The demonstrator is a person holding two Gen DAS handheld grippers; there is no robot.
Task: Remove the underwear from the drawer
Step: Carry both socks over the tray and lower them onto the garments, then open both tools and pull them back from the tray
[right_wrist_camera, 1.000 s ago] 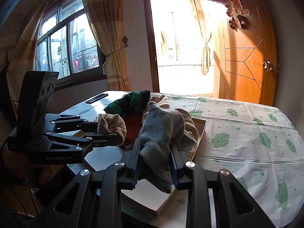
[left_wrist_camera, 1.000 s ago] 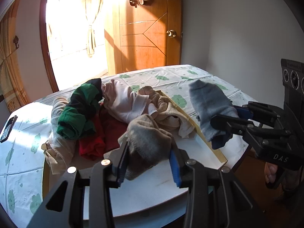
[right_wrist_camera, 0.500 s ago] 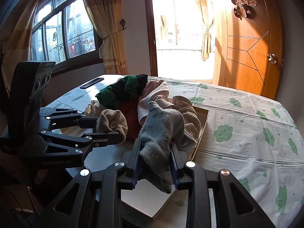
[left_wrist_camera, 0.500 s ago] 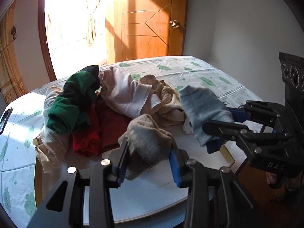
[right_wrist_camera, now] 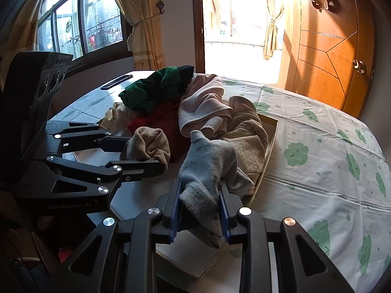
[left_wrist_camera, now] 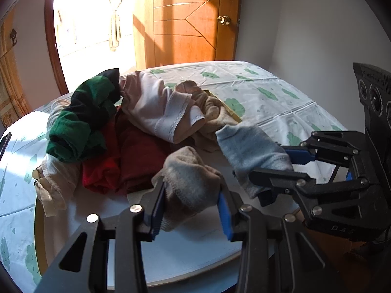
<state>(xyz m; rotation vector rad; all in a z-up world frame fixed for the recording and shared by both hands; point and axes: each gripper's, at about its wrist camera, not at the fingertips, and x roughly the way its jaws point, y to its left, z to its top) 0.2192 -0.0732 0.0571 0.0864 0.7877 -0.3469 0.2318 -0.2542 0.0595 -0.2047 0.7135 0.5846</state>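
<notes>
Both tools are drawing nearer the drawer (left_wrist_camera: 39, 222): left tool (left_wrist_camera: 190, 210) clamping the beige garment (left_wrist_camera: 193, 183), right tool (right_wrist_camera: 199, 211) the grey garment (right_wrist_camera: 207, 168).

Cloud-print tablecloth (right_wrist_camera: 325, 151) covers table; shallow drawer (right_wrist_camera: 270, 144) and dark remote (right_wrist_camera: 116, 82) lie on it

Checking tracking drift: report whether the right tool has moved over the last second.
Yes. In the left wrist view, the right tool and its grey sock have shifted left and down against the drawer rim, now covering it.
</notes>
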